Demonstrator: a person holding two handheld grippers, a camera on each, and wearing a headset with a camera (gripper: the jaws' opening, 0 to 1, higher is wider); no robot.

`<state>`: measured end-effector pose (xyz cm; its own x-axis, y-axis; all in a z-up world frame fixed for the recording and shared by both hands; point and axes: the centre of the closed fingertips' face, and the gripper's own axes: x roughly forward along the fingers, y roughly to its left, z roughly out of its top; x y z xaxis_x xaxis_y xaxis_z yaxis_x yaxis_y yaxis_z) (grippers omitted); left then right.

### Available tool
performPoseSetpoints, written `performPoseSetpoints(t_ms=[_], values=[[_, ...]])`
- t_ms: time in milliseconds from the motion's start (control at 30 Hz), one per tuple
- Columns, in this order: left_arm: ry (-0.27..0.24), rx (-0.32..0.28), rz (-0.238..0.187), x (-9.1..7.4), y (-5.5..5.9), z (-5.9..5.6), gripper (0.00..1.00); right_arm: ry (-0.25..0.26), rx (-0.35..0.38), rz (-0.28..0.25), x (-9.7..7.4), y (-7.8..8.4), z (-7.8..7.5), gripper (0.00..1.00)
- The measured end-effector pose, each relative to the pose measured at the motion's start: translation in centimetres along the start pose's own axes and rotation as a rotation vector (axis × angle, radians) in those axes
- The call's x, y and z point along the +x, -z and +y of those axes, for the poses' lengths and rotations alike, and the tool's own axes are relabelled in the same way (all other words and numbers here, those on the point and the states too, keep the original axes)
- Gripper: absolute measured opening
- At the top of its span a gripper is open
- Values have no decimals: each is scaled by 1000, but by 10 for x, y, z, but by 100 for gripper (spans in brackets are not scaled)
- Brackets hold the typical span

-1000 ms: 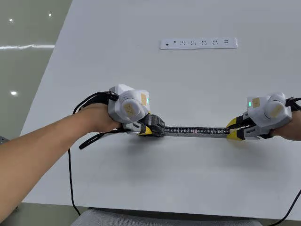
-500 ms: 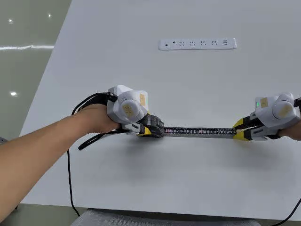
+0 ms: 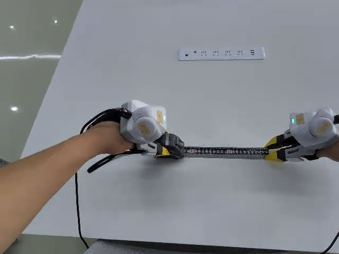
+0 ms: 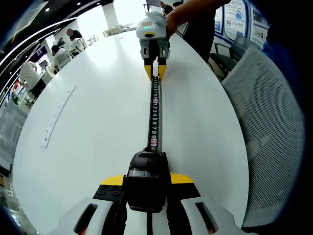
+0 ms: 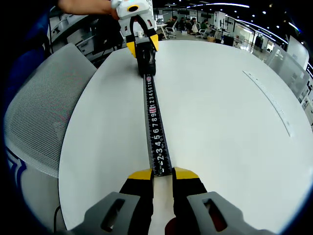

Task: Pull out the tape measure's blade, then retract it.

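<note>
Right hand-held gripper further out than moment ago, blade longer, lying flat along tabletop. Left hand-held gripper clamped on tape measure case; right pinches blade tip. Keep pull straight, low, case steady. Power strip at far side, well apart, path looks free.
</note>
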<state>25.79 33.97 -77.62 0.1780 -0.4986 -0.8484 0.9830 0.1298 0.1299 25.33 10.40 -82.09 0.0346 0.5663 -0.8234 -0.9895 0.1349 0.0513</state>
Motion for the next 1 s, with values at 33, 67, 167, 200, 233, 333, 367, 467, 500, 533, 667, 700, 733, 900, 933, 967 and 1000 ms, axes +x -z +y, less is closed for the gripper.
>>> performPoseSetpoints(t_ms=[33,67,167,200,233,333,367,467,500,533,667,700,733,900,933,967,1000], values=[[0,-1,-1,0,0,0,27,-1,2,-1,0,0,0,10],[0,0,-1,0,0,0,27,-2,1,1,0,0,0,10],[0,1,-1,0,0,0,27,-3,-6,9,0,0,1,10],[0,2,-1,0,0,0,27,-3,-7,11,0,0,1,10],[-1,4,-2,1,0,0,27,-3,-10,13,0,-1,1,10],[-2,6,-5,1,-1,0,27,-3,-11,20,0,-1,2,11],[-3,6,-6,1,-1,0,27,-2,-13,22,0,-1,2,11],[-7,8,-8,2,-2,0,28,1,-14,33,0,-1,3,11],[-8,10,-7,2,-2,0,28,4,-20,38,0,-1,3,12],[-8,11,-8,2,-2,0,28,4,-21,41,0,-1,3,12],[-9,4,-13,2,-2,1,29,12,-29,56,0,-1,3,12],[-10,4,-15,2,-2,1,29,13,-30,57,0,-1,3,12],[-14,4,-17,2,-2,1,29,16,-29,63,-1,-1,3,13],[-43,-17,-25,2,-2,2,30,24,-27,77,-1,2,1,13],[-52,-28,-26,1,-2,2,31,26,-26,80,0,2,1,13],[-62,-41,-31,1,-1,3,31,29,-23,84,0,2,1,13],[-68,-51,-34,1,-1,3,32,30,-23,85,0,1,2,13]])
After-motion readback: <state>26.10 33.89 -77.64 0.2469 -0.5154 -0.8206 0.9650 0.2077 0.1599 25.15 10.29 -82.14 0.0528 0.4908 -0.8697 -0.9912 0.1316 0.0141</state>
